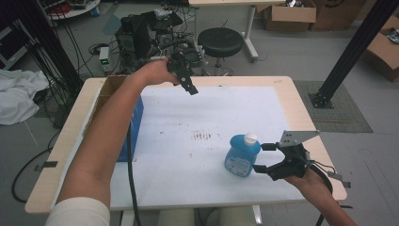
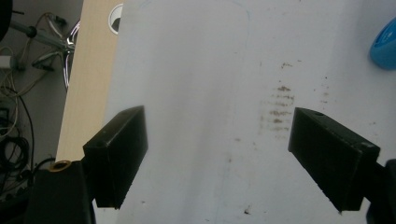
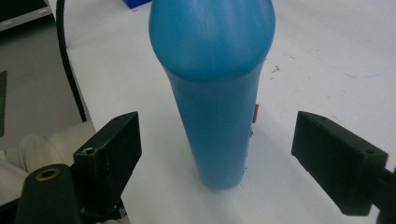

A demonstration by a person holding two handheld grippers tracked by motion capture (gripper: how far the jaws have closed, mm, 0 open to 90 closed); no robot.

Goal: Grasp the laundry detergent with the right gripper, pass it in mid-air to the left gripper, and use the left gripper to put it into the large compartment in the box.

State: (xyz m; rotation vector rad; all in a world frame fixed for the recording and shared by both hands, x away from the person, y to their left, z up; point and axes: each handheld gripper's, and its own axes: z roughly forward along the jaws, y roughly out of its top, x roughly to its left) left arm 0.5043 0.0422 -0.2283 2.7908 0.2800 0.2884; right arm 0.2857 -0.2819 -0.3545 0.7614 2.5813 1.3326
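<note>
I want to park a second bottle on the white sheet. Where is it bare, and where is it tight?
The white sheet is bare across its middle and near edge, between the blue box and the blue bottle, apart from brown smudges. It is tight around the bottle, where the right gripper stands open.

High view: placed above the near side of the table [image 1: 282, 84], facing forward and down, far enough to take in the whole white sheet [image 1: 197, 113] and the floor behind.

Left gripper view: held over the far part of the sheet [image 2: 196, 60], looking steeply down along its jaws, at moderate height; catches the brown stains [image 2: 280, 105] and a blue edge of the bottle [image 2: 385, 46] at upper right.

Right gripper view: set low, almost at table level, very near the bottle [image 3: 215, 93], looking along its jaws.

Shared: sheet in all three; stains [image 1: 204, 136] in high and left views; bottle [image 1: 242, 155] in all three.
</note>
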